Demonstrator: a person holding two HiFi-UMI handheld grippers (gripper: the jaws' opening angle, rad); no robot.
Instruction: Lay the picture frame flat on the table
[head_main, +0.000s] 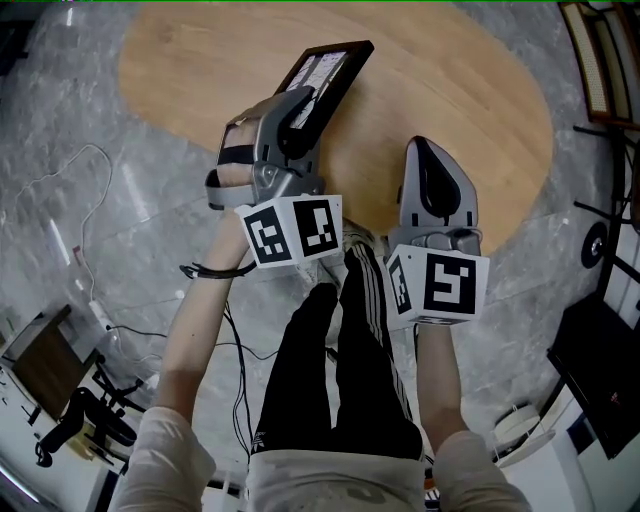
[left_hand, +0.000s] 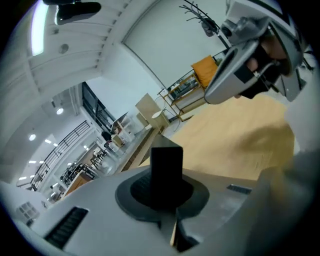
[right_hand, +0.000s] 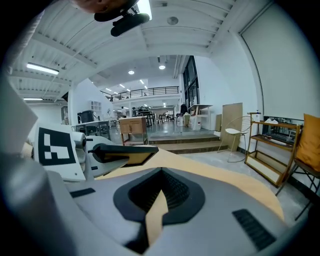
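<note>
The picture frame (head_main: 328, 68) is a dark-rimmed rectangle with a pale, reflective face. It sits over the far-left part of the oval wooden surface (head_main: 200, 60), slanted rather than lying flat. Its near end is hidden behind the left gripper (head_main: 300, 110), so whether that end rests on the wood cannot be told. The left gripper comes at the frame from the near side and is clamped on it. In the left gripper view the frame's black edge (left_hand: 166, 170) stands up between the closed jaws of the left gripper (left_hand: 166, 186), with the pads pressed against both of its sides. The right gripper (head_main: 425, 150) is to the right of the frame and nearer the person, well apart from it, above the wood by the surface's near edge. The jaws of the right gripper (right_hand: 159, 187) are drawn together with nothing between them — only a thin wedge of tan wood shows behind the tips. Below the frame in the head view, past the surface's near rim, are the person's black trousers (head_main: 335, 370) with white stripes and the grey marble floor (head_main: 90, 240).
</note>
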